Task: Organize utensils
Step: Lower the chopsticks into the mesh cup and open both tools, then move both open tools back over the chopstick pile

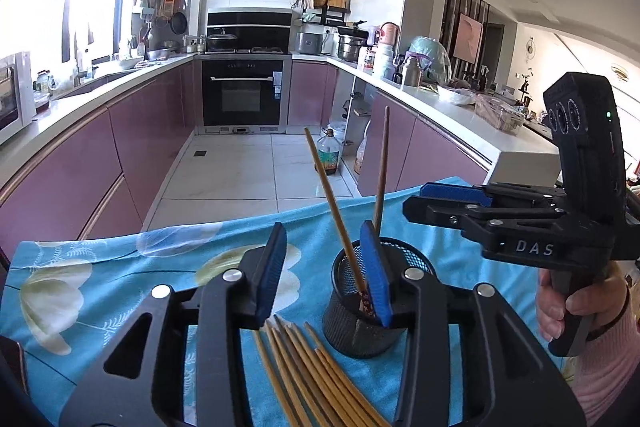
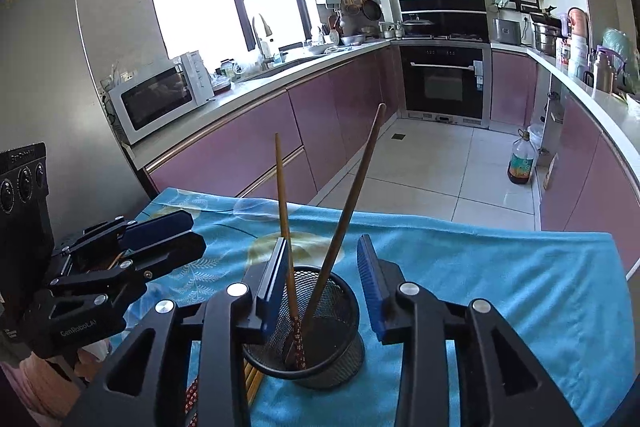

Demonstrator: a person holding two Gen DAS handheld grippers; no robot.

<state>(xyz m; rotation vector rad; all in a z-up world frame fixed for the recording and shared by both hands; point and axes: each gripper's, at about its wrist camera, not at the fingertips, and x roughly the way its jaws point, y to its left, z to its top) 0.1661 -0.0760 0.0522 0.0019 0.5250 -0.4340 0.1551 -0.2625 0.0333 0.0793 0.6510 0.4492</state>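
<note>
**Two chopsticks in the mesh cup, both grippers part open**

Black mesh cup (image 2: 308,331) stands upright on the blue flowered cloth (image 2: 500,287), which covers the table. It sits toward the near edge, roughly mid-width in the right wrist view. Inside the cup: 2 chopsticks, tips down, tops fanning apart. The pale chopstick (image 2: 283,211) leans close to upright, its patterned dark-red end down at the cup's bottom. The darker chopstick (image 2: 352,199) tilts away toward the right, crossing near the pale one low in the cup. Both rest against the rim or wall; exactly where they touch I can't tell.

Right gripper (image 2: 326,287) hangs just over the cup w/ jaws part open, one blue pad each side of the sticks. The pale stick runs right along the left pad; whether it touches is unclear. Nothing looks clamped.

Left gripper (image 1: 326,275) is also part open, holding nothing. Its right pad (image 1: 374,275) overlaps the cup's rim from this angle, pale stick just beside it.

Loose bundle of chopsticks (image 1: 308,375) lies flat on the cloth at the near edge, just left of the cup, under the left gripper. Approx 6–8 of them, fanned; exact count unclear.

A hand (image 1: 560,311) in a pink sleeve grips the right tool's handle.
</note>
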